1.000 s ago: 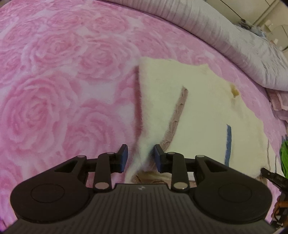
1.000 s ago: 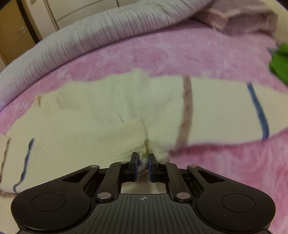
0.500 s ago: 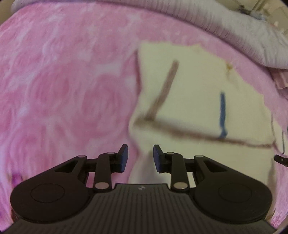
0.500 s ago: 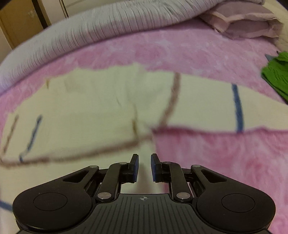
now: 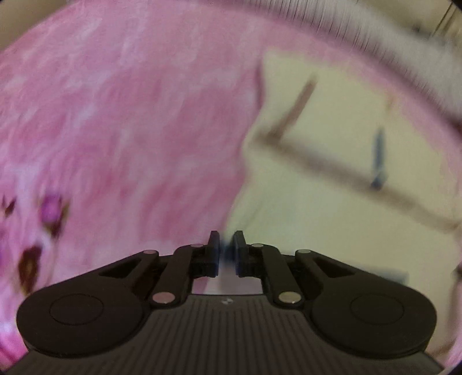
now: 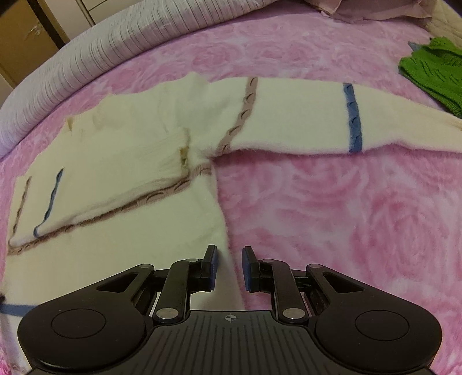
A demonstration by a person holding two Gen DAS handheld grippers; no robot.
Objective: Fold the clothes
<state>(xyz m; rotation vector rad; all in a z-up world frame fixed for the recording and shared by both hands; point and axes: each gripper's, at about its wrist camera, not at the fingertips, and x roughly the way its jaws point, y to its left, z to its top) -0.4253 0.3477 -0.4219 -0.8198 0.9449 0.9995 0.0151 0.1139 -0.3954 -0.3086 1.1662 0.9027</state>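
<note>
Fuzzy cream knit sweater [image 6: 121, 150], plush pink rose blanket [image 6: 346, 202], ribbed grey duvet [image 6: 115, 49], matt black plastic gripper [image 6: 229, 266]

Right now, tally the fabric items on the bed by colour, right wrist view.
Cream: 1, sweater with brown and blue stripes
Green: 1, knit garment
Pink: 1, rose-print blanket underneath
Lilac-grey: 1, ribbed duvet at the far edge
Dusty pink: 1, folded piece at the top, only partly in view
Total: 5

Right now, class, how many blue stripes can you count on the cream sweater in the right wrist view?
3: one blue stripe on the outstretched sleeve, one on the folded-in sleeve at left, one at the lower left edge. Others may be hidden.
</note>
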